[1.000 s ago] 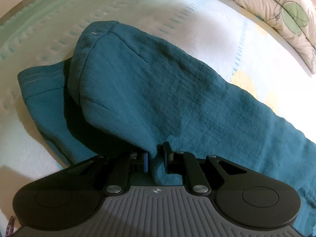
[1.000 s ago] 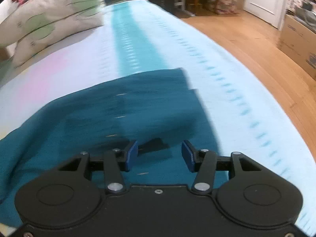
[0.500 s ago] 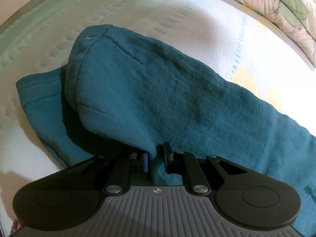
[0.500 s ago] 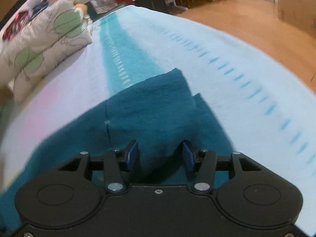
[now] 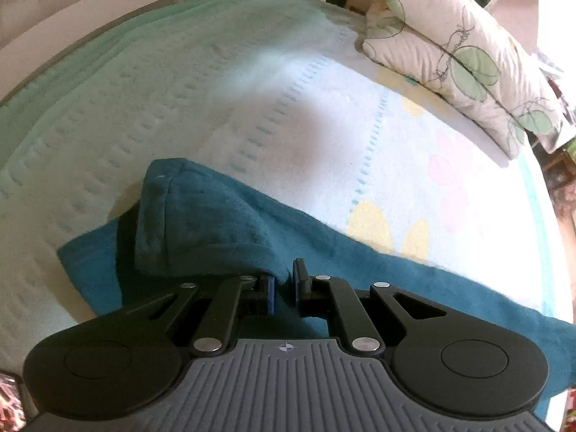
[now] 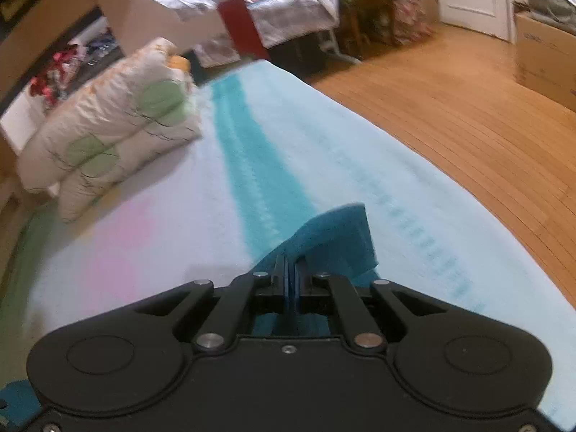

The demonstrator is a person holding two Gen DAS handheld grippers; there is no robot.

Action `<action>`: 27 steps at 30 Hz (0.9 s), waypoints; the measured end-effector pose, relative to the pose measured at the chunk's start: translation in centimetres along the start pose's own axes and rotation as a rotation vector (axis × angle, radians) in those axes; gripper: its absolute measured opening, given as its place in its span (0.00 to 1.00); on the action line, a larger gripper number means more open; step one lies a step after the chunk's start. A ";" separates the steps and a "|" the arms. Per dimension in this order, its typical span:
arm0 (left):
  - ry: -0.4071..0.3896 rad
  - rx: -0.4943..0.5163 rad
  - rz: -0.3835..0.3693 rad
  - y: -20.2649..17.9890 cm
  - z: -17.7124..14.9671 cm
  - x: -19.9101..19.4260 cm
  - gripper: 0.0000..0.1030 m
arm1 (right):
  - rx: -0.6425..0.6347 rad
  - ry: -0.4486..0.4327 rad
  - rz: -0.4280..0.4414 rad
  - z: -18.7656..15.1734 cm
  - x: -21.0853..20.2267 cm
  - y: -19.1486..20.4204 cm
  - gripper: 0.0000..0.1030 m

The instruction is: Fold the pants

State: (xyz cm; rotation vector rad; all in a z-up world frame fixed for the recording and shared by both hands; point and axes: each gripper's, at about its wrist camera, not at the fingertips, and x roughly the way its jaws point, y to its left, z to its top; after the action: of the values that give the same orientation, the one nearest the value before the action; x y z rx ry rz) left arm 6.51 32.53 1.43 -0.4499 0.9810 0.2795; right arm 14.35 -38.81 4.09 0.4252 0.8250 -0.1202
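Observation:
The teal pants (image 5: 223, 223) lie on a pale bedspread (image 5: 252, 108). In the left wrist view my left gripper (image 5: 283, 280) is shut on a raised fold of the pants; the cloth hangs off it over a lower layer (image 5: 90, 270). In the right wrist view my right gripper (image 6: 291, 270) is shut on another edge of the pants (image 6: 334, 237), lifted above the bed so a flap stands up past the fingers.
A leaf-print pillow (image 5: 460, 61) lies at the far side of the bed, also in the right wrist view (image 6: 108, 126). The bed's edge and a wooden floor (image 6: 468, 126) are to the right. Boxes and furniture stand beyond.
My right gripper has closed on the pants' edge and lifted it. My left gripper has risen and pulled back with its fold, so more of the bed shows.

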 end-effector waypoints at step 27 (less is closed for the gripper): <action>0.276 0.063 0.126 0.7 -3.4 6.4 0.09 | 0.028 0.181 -0.189 -5.6 4.1 -4.4 0.40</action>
State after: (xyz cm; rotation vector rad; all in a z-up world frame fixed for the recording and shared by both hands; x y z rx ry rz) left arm 7.10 31.66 -5.78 -0.3756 1.2875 0.3035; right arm 12.13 -40.25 -3.65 0.3873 1.0420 -0.2713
